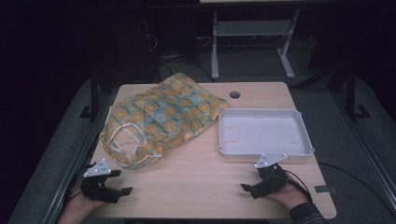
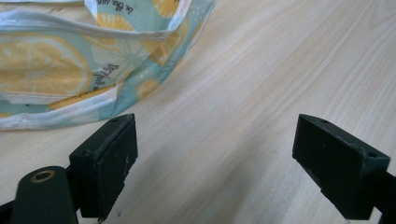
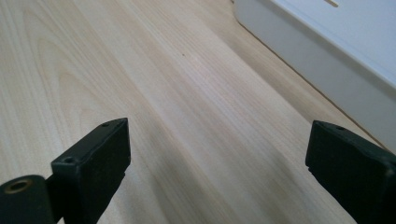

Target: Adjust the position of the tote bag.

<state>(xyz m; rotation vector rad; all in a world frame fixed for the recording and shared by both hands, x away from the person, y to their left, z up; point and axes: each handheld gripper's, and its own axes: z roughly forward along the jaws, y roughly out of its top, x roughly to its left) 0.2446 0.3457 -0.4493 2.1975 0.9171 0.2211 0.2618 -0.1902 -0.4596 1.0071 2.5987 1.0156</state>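
From the high view I see my left gripper (image 1: 120, 182) resting low at the near left edge of the wooden table (image 1: 196, 172), jaws spread wide with nothing between them. The lemon-print fabric bag (image 1: 161, 116) lies flat ahead of it and slightly toward the middle, its looped handles (image 1: 126, 140) on the side nearest this gripper, near but not touching. My right gripper (image 1: 250, 189) sits at the near right edge, jaws likewise parted and empty. The white plastic tray (image 1: 266, 135) lies just beyond it, its near wall close to the grey plate on top of the gripper; bag and tray sit side by side, almost touching at the tray's far left corner. In the left gripper view, both black jaws stand well apart over bare wood, and the bag (image 2: 70, 60) fills the upper left, its white-trimmed hem just ahead of the left-hand jaw, apart from it. In the right gripper view, the jaws are again wide apart over bare tabletop, and the tray's (image 3: 327, 51) white side wall runs along the upper right, ahead of the right-hand jaw without contact.
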